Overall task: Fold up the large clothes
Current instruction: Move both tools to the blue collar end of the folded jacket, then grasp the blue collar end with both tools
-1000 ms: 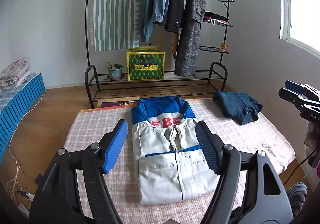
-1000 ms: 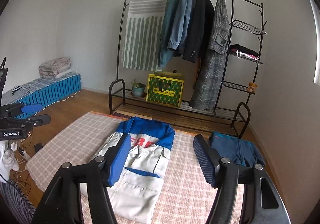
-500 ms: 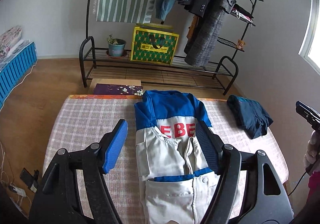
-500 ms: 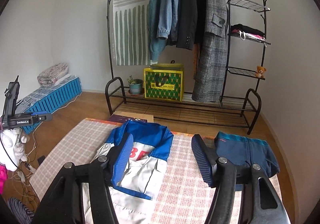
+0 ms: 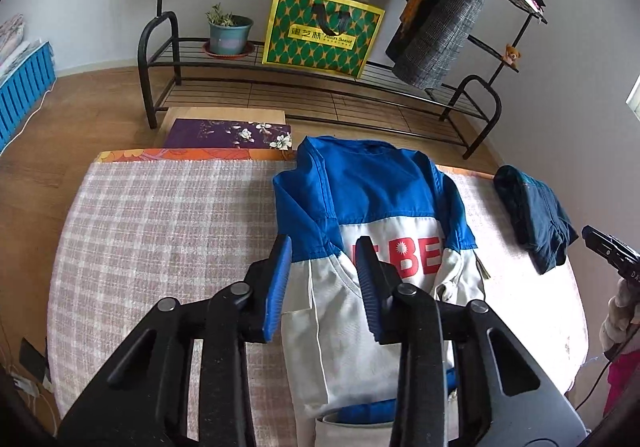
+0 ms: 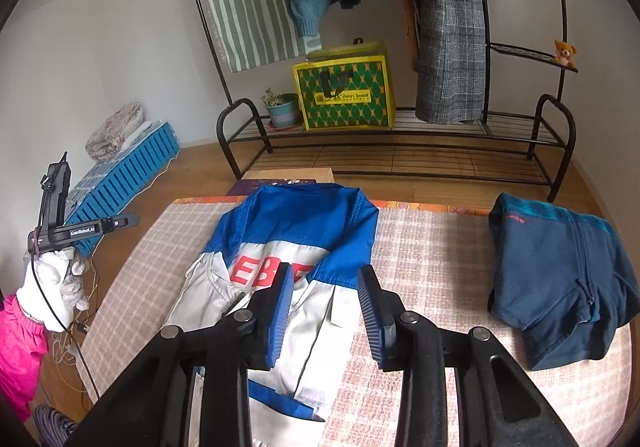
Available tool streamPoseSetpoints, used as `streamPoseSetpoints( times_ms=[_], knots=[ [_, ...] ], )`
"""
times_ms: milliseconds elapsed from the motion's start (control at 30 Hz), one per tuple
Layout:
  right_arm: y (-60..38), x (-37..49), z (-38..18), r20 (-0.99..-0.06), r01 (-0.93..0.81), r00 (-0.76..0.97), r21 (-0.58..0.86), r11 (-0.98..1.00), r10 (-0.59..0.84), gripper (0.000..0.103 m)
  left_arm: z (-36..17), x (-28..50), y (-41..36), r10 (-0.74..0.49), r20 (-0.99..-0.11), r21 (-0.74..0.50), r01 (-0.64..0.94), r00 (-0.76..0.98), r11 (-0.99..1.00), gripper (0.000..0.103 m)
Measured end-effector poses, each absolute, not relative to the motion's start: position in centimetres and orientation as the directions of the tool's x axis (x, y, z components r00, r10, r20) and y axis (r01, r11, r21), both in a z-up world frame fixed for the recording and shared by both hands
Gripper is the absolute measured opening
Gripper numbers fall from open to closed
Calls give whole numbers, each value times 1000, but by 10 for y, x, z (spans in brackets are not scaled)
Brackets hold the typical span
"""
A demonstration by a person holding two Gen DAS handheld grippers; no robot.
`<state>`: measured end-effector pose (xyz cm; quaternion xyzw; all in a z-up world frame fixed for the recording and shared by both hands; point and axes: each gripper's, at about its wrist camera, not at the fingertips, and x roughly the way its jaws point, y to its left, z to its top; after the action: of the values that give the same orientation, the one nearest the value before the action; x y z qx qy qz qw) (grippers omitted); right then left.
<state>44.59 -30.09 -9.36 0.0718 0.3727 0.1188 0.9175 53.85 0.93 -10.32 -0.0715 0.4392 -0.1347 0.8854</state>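
Centre frame, both grippers, left [image 5: 324, 279] and right [image 6: 325, 305], jaws just narrowed and empty, over the blue-and-white jacket [image 5: 376, 247]; pinching one layer could undo its folds.

Jacket [image 5: 372, 215] on the table [image 5: 160, 231], folded garment [image 6: 560, 279] right of it.

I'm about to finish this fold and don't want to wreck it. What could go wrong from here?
1. The blue-and-white jacket reaches the table's far edge; a pull that way might drag it off.
2. The left gripper and right gripper have just been closing, nothing between them yet; uneven pinches could skew the fold.
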Motion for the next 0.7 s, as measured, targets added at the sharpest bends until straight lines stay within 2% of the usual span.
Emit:
streamPoseSetpoints(
  times_ms=[67, 133, 700],
  knots=[
    [-301, 455, -107, -682, -165, 680, 215, 962, 269, 34, -115, 550, 7, -294, -769, -233, 180, 567, 956, 28],
    [-303, 463, -119, -690, -161, 670, 222, 962, 272, 34, -126, 563, 6, -302, -779, -239, 184, 550, 953, 20],
    [-323, 517, -184, -734, -139, 611, 269, 953, 296, 34, -191, 653, 11, -385, -799, -380, 107, 462, 919, 19]
  ],
)
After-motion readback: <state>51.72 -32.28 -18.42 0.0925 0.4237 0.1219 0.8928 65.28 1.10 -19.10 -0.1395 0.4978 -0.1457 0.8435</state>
